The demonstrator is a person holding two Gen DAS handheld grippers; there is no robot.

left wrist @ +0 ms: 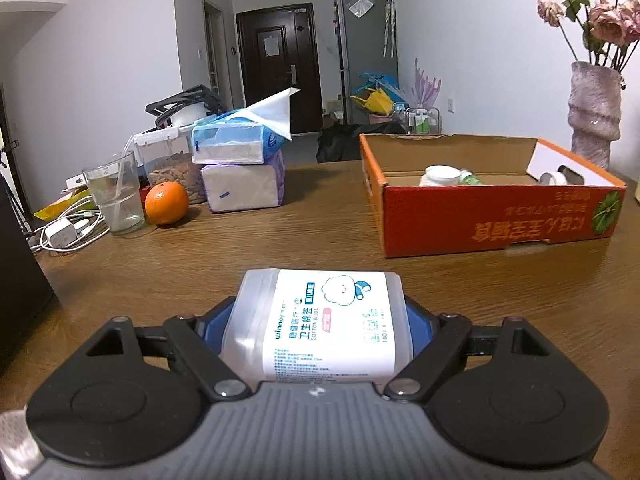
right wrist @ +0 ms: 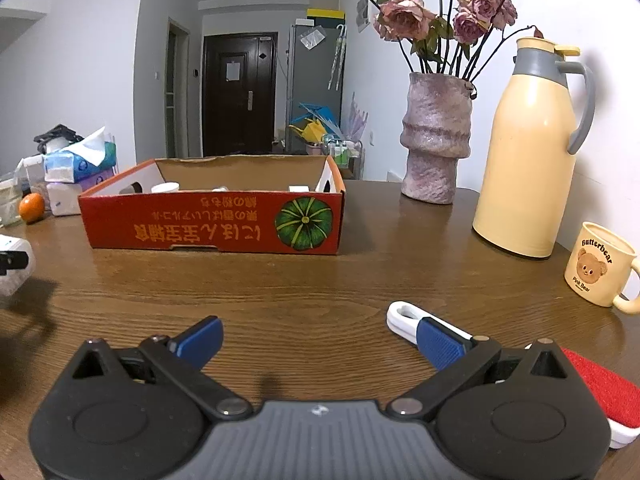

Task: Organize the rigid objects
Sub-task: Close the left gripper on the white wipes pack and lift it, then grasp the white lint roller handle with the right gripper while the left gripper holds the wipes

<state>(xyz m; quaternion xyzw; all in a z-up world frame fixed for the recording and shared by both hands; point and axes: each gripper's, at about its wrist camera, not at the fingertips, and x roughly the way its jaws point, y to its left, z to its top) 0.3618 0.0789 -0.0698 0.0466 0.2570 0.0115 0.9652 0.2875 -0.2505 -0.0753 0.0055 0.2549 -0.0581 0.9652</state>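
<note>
A white cotton-bud tub [left wrist: 320, 324] with a blue and white label lies sideways between the blue pads of my left gripper [left wrist: 320, 320], which is shut on it just above the wooden table [left wrist: 280, 248]. The same tub shows at the left edge of the right wrist view [right wrist: 12, 268]. An open red cardboard box [left wrist: 500, 216] stands ahead to the right, with a white jar [left wrist: 440, 176] and other small containers inside. My right gripper [right wrist: 320, 340] hangs open over the table, facing the box [right wrist: 212, 220]. A white-handled brush [right wrist: 404, 316] with a red pad [right wrist: 600, 388] lies under its right finger.
At the back left are a glass of water [left wrist: 114, 196], an orange [left wrist: 166, 203], stacked tissue packs [left wrist: 240, 172] and a charger with cables [left wrist: 60, 234]. A vase of roses [right wrist: 436, 140], a cream thermos jug [right wrist: 528, 152] and a bear mug [right wrist: 600, 268] stand at the right.
</note>
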